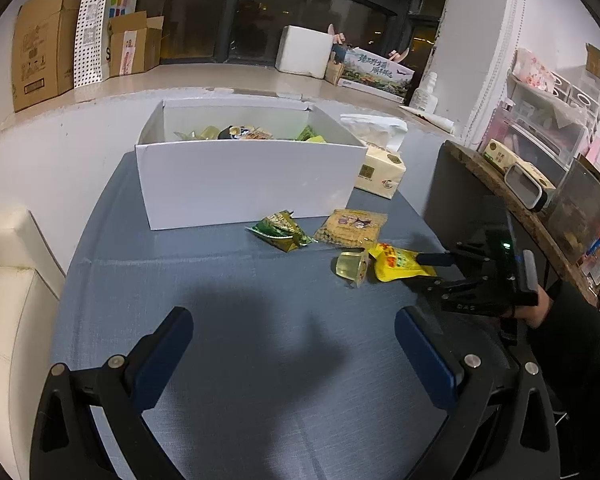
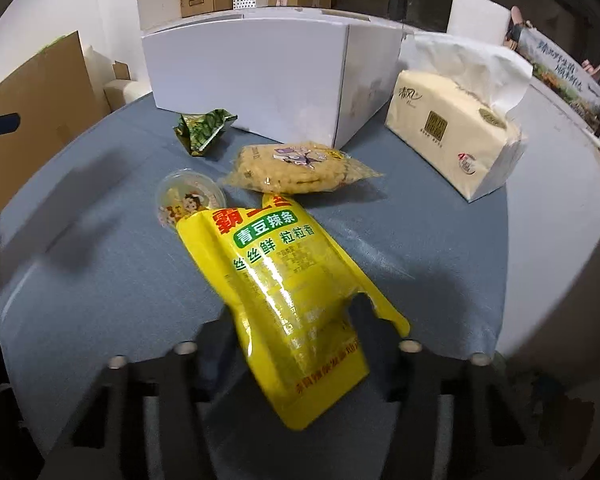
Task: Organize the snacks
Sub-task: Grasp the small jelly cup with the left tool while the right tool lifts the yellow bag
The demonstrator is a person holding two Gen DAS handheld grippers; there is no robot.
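Note:
A yellow snack packet (image 2: pixel 284 272) lies on the blue tablecloth (image 1: pixel 220 280), and my right gripper (image 2: pixel 296 320) is shut on its near end, the film creased around the right finger. The left wrist view shows the right gripper (image 1: pixel 418 270) at the table's right side, holding the yellow packet (image 1: pixel 398 266). Beside the packet are a jelly cup (image 2: pixel 188 198), a beige packet of puffed snacks (image 2: pixel 300 168) and a green packet (image 2: pixel 204 128). Behind them stands an open white box (image 1: pixel 244 176) with several snacks inside. My left gripper (image 1: pixel 294 320) is open above bare cloth, holding nothing.
A tissue pack (image 2: pixel 456 132) sits right of the white box. A dark side table with a clock and containers (image 1: pixel 528 188) stands at the right. A cream seat (image 1: pixel 8 288) is at the left. Cardboard boxes (image 1: pixel 44 44) line the ledge behind.

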